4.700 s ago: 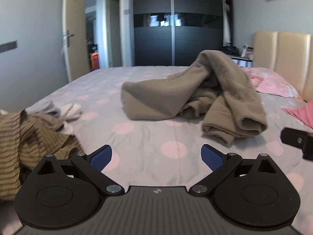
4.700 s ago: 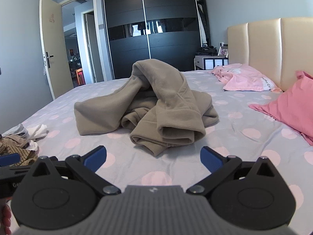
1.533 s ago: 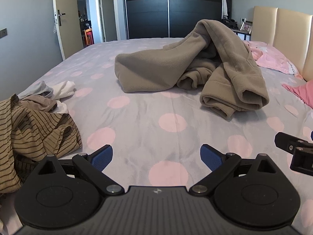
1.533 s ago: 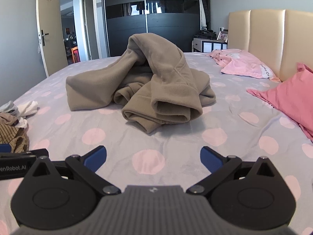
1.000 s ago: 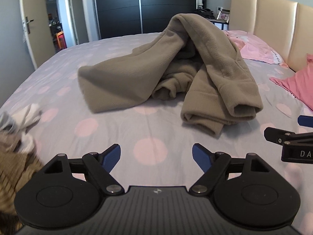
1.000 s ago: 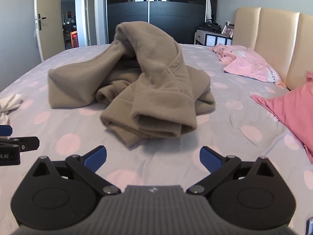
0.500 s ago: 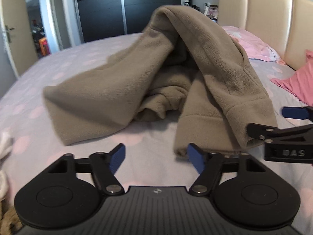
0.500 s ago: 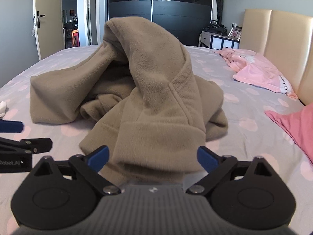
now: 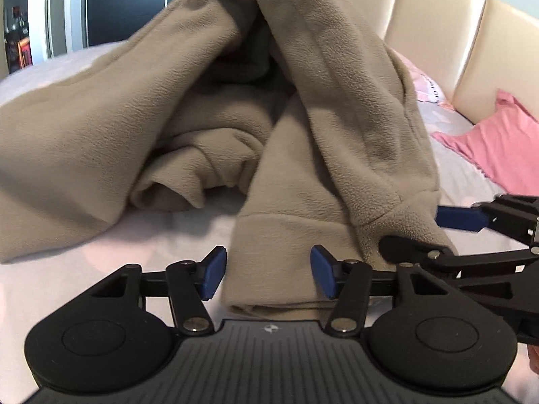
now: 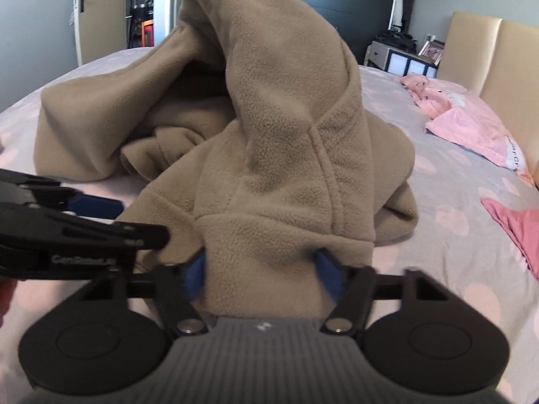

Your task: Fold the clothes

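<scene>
Two grippers at the near hem of the heaped tan fleece (image 9: 337,107) on the polka-dot bed (image 10: 454,208). Left gripper (image 9: 268,277) with fingers (image 9: 212,272) parted around the hem band, not pinching. Right gripper (image 10: 262,271) likewise spread, blue fingers (image 10: 328,274) pressed against the cuff's sides.

The tan fleece (image 9: 320,107) fills most of the left wrist view and its peak runs off the top edge. On the right wrist view the right gripper (image 10: 261,271) is motion-blurred, its 2 blue pads half buried in the hem, so can't tell if they're actually pinching.
</scene>
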